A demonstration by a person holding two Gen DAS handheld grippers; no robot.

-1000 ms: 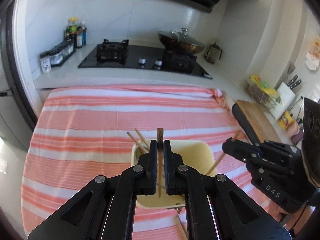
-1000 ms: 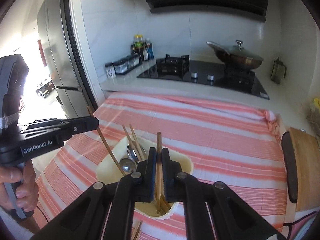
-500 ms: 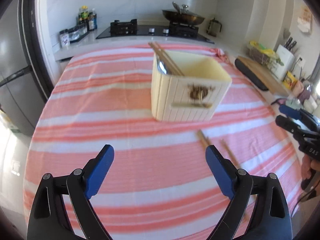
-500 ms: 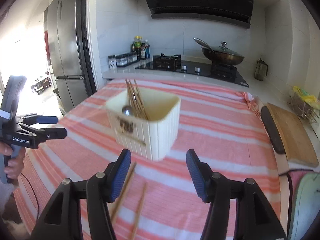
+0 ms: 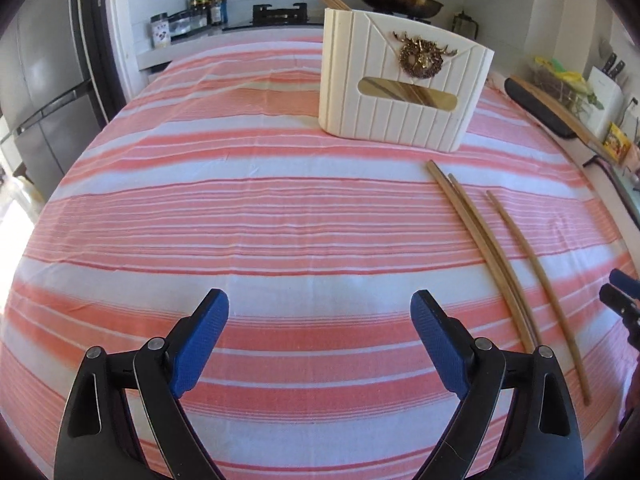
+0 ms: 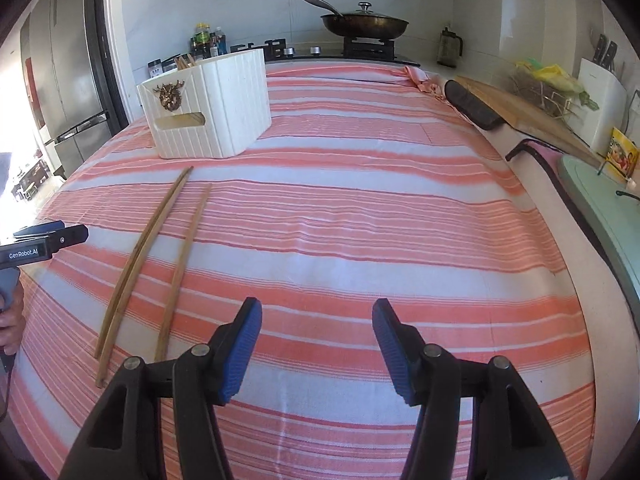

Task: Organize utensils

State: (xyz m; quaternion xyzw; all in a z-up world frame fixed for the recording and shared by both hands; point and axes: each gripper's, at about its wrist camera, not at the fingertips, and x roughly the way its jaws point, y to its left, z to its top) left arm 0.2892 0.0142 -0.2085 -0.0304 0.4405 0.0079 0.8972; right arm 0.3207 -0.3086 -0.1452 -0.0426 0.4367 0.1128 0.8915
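A cream ribbed utensil box [image 5: 404, 88] with a gold deer emblem stands on the striped cloth, with chopstick ends [image 5: 334, 1] poking out of its top. It also shows in the right wrist view [image 6: 210, 108]. Three wooden chopsticks [image 5: 486, 248] lie loose on the cloth in front of the box; in the right wrist view they [image 6: 152, 248] lie left of my right gripper. My left gripper [image 5: 320, 320] is open and empty, low over the cloth. My right gripper [image 6: 316, 320] is open and empty too.
A pink and white striped cloth [image 5: 240, 208] covers the table. A wooden cutting board [image 6: 520, 108] lies along the right edge. Behind are a stove with a lidded pan [image 6: 364, 24], spice bottles [image 5: 204, 4], a knife block [image 5: 606, 84] and a fridge [image 5: 44, 80].
Both grippers have let go of their chopsticks into the box, opened, and drawn back and down toward the near edge of the table. The box now stands farther away.
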